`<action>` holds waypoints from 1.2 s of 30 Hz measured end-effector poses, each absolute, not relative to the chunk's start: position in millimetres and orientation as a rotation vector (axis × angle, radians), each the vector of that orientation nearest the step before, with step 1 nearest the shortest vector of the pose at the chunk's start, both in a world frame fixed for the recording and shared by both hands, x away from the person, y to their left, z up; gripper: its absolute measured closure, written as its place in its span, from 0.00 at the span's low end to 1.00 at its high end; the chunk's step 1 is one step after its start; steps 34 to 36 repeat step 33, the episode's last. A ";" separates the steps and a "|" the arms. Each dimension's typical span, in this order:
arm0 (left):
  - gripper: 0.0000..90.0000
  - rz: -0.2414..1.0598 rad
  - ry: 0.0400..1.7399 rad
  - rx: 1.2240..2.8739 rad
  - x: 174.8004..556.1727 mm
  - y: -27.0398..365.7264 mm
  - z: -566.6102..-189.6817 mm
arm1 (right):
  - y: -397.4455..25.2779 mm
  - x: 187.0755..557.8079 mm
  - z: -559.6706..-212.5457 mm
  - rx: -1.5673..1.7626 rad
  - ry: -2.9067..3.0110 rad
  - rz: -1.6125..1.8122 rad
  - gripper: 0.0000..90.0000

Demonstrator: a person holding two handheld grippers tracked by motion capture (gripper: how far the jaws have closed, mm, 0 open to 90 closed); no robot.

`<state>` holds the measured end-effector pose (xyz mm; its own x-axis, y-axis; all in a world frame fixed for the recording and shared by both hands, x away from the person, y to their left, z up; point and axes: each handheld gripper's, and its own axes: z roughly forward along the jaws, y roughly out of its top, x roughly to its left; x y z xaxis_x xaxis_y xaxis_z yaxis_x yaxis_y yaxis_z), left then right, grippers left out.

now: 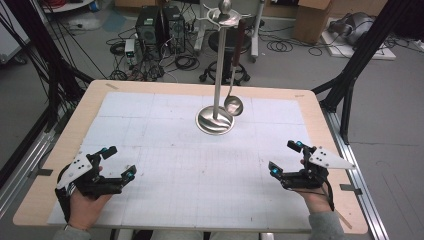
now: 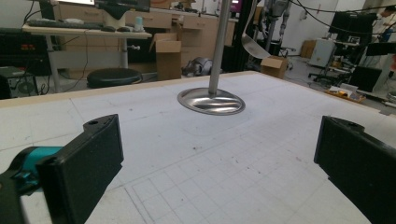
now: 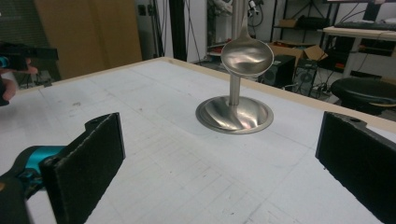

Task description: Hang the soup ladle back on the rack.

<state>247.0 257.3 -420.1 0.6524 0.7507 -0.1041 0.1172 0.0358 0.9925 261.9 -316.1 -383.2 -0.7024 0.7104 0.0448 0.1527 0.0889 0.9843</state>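
Note:
A steel utensil stand (image 1: 215, 121) with a round base and tall pole rises at the far middle of the white mat. A ladle (image 1: 233, 105) with a dark handle hangs from its top hook, bowl just above the base. In the left gripper view the stand base (image 2: 211, 101) lies ahead and the ladle bowl (image 2: 254, 45) hangs to the pole's right. In the right gripper view the ladle bowl (image 3: 246, 58) hangs in front of the pole, above the base (image 3: 234, 115). My left gripper (image 1: 118, 162) rests open at the near left. My right gripper (image 1: 285, 156) rests open at the near right. Both are empty.
The white gridded mat (image 1: 165, 165) covers most of the wooden table (image 1: 320, 125). Black frame posts stand at both sides. Computer cases, cables and cardboard boxes sit on the floor beyond the far edge.

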 end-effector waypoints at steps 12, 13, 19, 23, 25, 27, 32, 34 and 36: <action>0.02 0.573 0.770 1.477 244.0 260.4 -419.5 | -335.6 245.7 -391.8 0.911 1.876 1.635 0.00; 0.02 0.574 0.773 1.478 243.4 261.2 -419.4 | -337.2 244.4 -392.2 0.913 1.872 1.632 0.00; 0.02 0.572 0.784 1.462 240.9 264.2 -418.8 | -342.9 237.7 -396.8 0.927 1.877 1.618 0.00; 0.02 0.576 0.786 1.450 237.8 266.7 -417.7 | -351.3 235.5 -397.7 0.957 1.845 1.612 0.00; 0.02 0.582 0.792 1.453 236.8 268.2 -417.9 | -355.5 234.4 -399.2 0.965 1.840 1.594 0.00; 0.02 0.587 0.795 1.455 235.9 270.1 -418.1 | -359.3 234.5 -401.8 0.976 1.844 1.587 0.00; 0.02 0.600 0.809 1.455 233.5 272.7 -418.6 | -360.2 238.5 -405.9 0.987 1.846 1.602 0.00; 0.02 0.603 0.814 1.456 233.0 273.3 -418.8 | -359.4 239.4 -406.0 0.984 1.851 1.604 0.00; 0.02 0.603 0.814 1.456 233.0 273.3 -418.8 | -359.4 239.4 -406.0 0.984 1.851 1.604 0.00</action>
